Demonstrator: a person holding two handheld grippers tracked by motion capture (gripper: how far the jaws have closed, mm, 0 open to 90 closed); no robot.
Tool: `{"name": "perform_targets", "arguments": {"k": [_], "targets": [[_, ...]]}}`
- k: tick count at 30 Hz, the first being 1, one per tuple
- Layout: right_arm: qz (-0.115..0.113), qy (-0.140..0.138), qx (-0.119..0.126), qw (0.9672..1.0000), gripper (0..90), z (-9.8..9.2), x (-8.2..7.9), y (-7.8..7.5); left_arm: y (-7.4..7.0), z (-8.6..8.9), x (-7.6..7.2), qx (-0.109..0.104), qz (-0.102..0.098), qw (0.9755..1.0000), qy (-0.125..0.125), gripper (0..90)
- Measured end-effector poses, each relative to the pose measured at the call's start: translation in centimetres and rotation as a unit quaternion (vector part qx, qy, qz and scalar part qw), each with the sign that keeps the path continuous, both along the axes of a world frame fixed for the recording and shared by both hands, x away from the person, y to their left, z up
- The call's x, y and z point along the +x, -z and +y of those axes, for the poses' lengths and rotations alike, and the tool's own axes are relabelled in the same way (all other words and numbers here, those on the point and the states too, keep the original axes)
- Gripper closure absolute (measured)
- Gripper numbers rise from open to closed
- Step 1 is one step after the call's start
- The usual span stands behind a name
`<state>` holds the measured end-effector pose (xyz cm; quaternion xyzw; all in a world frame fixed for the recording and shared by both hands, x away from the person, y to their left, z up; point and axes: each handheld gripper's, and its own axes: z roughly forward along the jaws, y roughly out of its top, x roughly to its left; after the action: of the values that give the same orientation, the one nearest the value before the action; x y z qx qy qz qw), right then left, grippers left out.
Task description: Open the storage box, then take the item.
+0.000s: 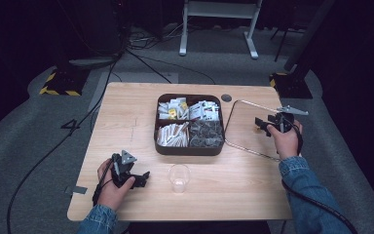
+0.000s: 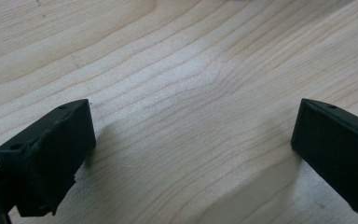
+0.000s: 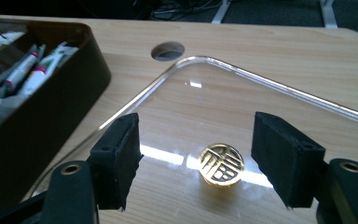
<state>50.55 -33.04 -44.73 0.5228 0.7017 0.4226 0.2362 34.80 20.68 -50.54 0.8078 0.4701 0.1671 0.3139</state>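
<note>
We see a light wooden table [image 1: 126, 126] on grey carpet [image 1: 24, 141], black cables [image 1: 141, 61] trailing across it, a white desk frame [image 1: 219, 24] behind, yellow-black striped bases [image 1: 58, 83] at both sides, the surroundings dark.

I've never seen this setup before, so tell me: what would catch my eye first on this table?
Probably the dark four-compartment box of packets and sachets at the table's middle. Next, the gold knob on a clear lid lying flat at the right, with the right gripper poised over it, jaws apart and not touching it. A clear plastic cup stands near the front edge, beside the open left gripper.
</note>
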Motion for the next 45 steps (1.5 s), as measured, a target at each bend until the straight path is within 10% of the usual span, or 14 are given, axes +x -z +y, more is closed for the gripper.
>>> {"name": "perform_targets", "arguments": {"k": [17,30,45], "targets": [[-0.034,-0.073,0.011,0.9967,34.6,5.2,-0.8,-2.9,0.0,-0.1,0.1,0.000,0.002,1.0000,-0.001,0.0],[-0.034,-0.181,0.000,0.9829,43.7,11.3,-2.2,-3.8,0.0,0.0,-0.1,-0.001,0.000,1.0000,0.000,0.1],[0.010,-0.241,-0.017,0.9702,44.8,16.2,-2.5,-1.0,0.0,0.0,-0.1,-0.001,0.000,1.0000,0.000,0.1]]}}
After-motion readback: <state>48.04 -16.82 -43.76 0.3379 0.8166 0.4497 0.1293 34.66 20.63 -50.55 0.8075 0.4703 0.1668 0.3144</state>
